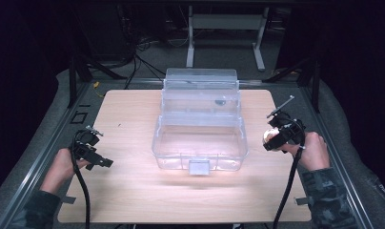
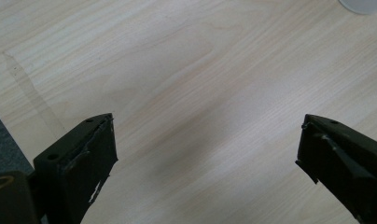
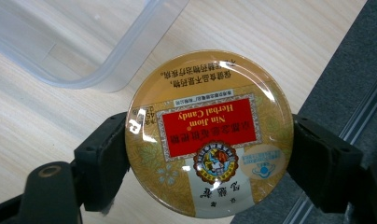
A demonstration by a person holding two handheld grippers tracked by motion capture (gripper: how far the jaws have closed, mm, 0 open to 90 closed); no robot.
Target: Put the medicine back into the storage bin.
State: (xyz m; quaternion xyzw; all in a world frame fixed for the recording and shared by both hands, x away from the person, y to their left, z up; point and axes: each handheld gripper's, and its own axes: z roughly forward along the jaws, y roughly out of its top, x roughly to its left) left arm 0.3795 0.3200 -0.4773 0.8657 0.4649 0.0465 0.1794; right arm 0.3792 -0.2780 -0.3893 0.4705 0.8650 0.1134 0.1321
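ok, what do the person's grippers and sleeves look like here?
Both grippers, left gripper and right gripper, are black, each with two blocky matte jaws; the left one's pads look scuffed at the edges. A black cable trails from each. The right gripper carries a thin grey rod on top. Sleeves are dark camouflage.

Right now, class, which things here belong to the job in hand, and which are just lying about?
Likely in the job:
- candy tin, clamped in the right gripper
- clear plastic box, lid open, mid-table
- left gripper, open over bare wood

Just lying about:
- table
- white frame on the floor behind
- cables on the floor
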